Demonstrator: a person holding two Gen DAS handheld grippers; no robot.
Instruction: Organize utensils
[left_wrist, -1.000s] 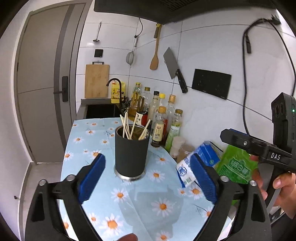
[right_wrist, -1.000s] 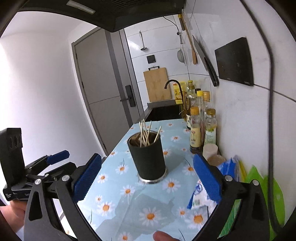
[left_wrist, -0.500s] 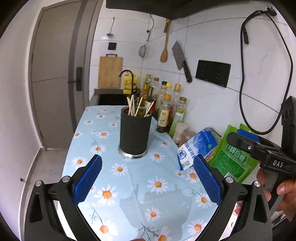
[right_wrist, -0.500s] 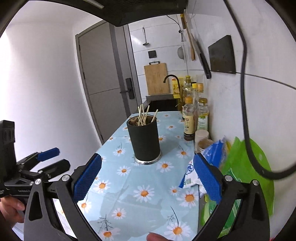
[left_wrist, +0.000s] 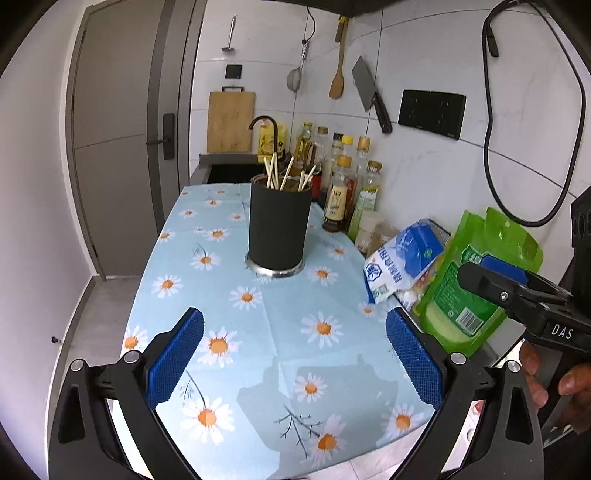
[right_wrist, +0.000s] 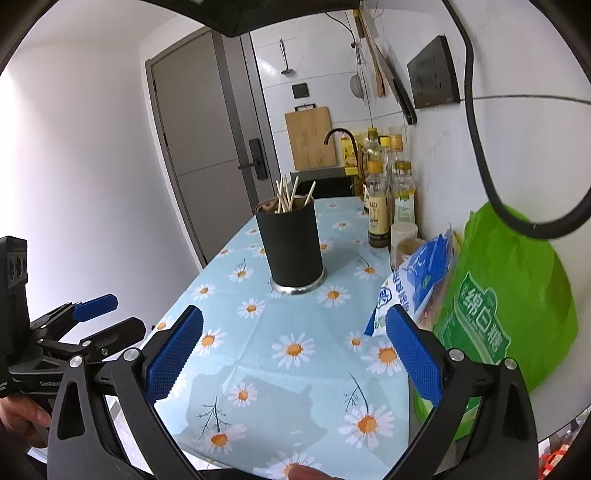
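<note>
- Upright on the desk (left_wrist: 280, 343), on its daisy-print blue cloth, stands the black utensil holder (left_wrist: 279, 225), a dark cylinder with a metal rim at its base.
- Several pale wooden chopsticks (left_wrist: 275, 173) stick out of its top, leaning at different angles; what else lies inside cannot be made out.
- The left gripper (left_wrist: 294, 360) hangs over the near end of the desk, its blue-padded fingers (left_wrist: 173, 356) spread wide with nothing between them, well apart from the holder.
- The right gripper (right_wrist: 294, 360) is likewise above the near edge, its fingers (right_wrist: 413, 360) wide and empty, the holder well ahead of it.
- Each wrist view catches the other gripper at its side edge, held by a hand (left_wrist: 554, 391) on the grip.
- Against the tiled wall behind the holder stands a row of sauce and oil bottles (left_wrist: 345, 188).
- Nearer, by the wall on the right, lie a blue-and-white bag (left_wrist: 402, 264) and a green pouch (left_wrist: 476, 280), the bag just beside the pouch.
- On the wall hang a cleaver (left_wrist: 369, 92), a wooden spatula (left_wrist: 338, 70) and a strainer (left_wrist: 293, 79); a cutting board (left_wrist: 231, 122) leans behind the sink tap.
</note>
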